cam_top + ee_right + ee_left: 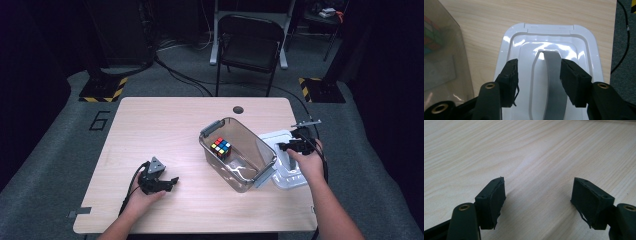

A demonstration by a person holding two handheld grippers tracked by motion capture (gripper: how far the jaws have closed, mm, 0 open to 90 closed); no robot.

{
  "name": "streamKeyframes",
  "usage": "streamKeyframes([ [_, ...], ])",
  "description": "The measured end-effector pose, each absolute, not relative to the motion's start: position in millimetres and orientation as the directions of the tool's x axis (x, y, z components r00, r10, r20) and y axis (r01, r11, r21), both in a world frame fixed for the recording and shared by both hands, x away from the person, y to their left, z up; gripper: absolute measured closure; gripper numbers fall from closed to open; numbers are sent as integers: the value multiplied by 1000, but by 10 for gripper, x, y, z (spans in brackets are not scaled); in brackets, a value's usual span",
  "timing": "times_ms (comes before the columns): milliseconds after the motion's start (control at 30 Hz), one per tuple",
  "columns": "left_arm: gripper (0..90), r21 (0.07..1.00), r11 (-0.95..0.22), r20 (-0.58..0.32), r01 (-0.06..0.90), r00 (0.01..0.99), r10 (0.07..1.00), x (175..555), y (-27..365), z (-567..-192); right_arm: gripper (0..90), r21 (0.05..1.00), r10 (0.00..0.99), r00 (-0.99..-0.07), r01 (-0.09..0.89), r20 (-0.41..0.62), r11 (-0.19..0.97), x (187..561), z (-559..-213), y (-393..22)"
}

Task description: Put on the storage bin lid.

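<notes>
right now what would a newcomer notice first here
Probably the bright colour cube sitting inside the clear plastic bin at the middle of the table. Next, the right gripper over the white lid beside the bin, jaws straddling its grey handle.

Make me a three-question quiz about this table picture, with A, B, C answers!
1. Where is the cube?
A. in the clear bin
B. on the lid
C. on the chair

2. What colour is the lid?
A. red
B. white
C. black

3. How do the left gripper jaws stand?
A. shut on the cube
B. shut on the lid
C. open over bare table

Answers: 1 A, the cube sits inside the bin's walls. 2 B, the lid beside the bin is glossy white. 3 C, wood shows between the parted jaws.
</notes>
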State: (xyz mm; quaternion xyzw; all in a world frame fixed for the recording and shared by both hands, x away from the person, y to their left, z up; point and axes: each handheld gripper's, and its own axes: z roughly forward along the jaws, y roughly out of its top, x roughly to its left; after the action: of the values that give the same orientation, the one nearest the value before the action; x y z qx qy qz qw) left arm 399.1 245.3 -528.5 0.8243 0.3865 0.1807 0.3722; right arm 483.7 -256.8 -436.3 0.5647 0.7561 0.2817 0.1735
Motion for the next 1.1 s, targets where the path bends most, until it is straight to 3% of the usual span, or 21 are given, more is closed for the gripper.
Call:
streamKeyframes([
  [1100,271,756,-421,11,501,633,774,3990,2450,-5288,535,588,966,-249,792,69,163,4884,-4561,-2685],
])
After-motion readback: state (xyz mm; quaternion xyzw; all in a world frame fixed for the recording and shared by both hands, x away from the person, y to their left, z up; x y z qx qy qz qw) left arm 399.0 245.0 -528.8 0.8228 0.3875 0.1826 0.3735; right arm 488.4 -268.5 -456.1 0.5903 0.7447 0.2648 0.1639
